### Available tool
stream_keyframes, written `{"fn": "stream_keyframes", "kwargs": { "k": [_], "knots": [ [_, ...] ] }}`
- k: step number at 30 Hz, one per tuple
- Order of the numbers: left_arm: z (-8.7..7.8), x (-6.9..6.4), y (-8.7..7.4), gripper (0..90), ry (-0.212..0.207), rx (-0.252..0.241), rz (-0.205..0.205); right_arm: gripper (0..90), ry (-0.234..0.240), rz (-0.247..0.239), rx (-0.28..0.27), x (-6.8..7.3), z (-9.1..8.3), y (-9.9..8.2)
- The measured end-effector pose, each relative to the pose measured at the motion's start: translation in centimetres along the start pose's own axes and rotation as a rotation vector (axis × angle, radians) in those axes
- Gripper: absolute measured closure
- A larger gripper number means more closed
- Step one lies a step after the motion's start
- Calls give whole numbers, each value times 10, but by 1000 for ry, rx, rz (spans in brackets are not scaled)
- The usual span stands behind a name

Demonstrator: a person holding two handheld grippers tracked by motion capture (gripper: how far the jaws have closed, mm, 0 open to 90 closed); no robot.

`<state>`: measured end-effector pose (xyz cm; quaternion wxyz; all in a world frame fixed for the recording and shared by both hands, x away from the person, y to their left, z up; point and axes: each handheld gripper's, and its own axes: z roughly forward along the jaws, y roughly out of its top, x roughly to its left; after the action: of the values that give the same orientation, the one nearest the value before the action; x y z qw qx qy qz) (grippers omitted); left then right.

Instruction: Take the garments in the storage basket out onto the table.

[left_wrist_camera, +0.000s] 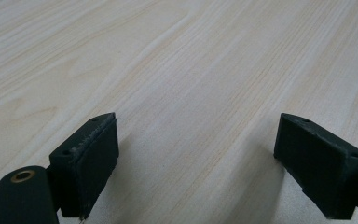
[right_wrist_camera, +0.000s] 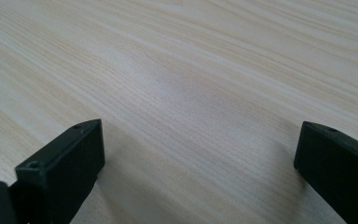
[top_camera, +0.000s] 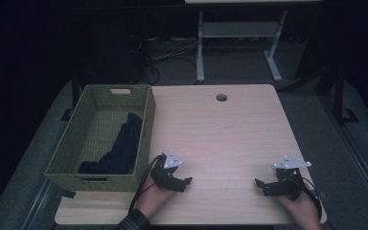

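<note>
I held my left gripper (top_camera: 187,182) and my right gripper (top_camera: 259,184) low over the near edge of the table (top_camera: 230,129), well apart from each other, each pointing inward toward the middle. Both had their jaws spread wide with only bare wood between them, as the two gripper views made plain. The tabletop was pale wood with a fine straight grain, and a small round hole (top_camera: 221,97) sat near its far edge. On the left side of the table stood a woven green basket (top_camera: 72,143), just beside my left gripper, and a dark cloth (top_camera: 120,148) lay crumpled along its floor; it may have been a garment, though the dim light hid its shape. Beyond the table the room was dark, with a white frame (top_camera: 239,43) and loose cables (top_camera: 167,57) on the grey floor.
</note>
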<state>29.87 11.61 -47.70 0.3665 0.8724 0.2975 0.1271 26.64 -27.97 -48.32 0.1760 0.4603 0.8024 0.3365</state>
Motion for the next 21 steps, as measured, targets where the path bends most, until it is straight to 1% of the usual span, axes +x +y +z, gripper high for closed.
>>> {"fn": "stream_keyframes", "kwargs": {
  "k": [6, 10, 13, 18, 21],
  "knots": [
    [0, 0, 0, 131, 0, 0, 0, 13, 2, -2, 0, 0, 0, 0],
    [0, -1, 0, 133, 4, -4, -8, 13, 2, -3, 0, 0, 0, 0],
    [-1, -1, -1, 136, 3, -2, -5, 13, 2, -2, 0, 0, 0, 0],
    [-2, -1, 0, 137, 6, 13, -4, 13, 2, -3, 0, 0, 0, 0],
    [-3, 0, 0, 139, 11, 15, -14, 13, 2, -2, 0, 0, 0, 0]
  ]
}}
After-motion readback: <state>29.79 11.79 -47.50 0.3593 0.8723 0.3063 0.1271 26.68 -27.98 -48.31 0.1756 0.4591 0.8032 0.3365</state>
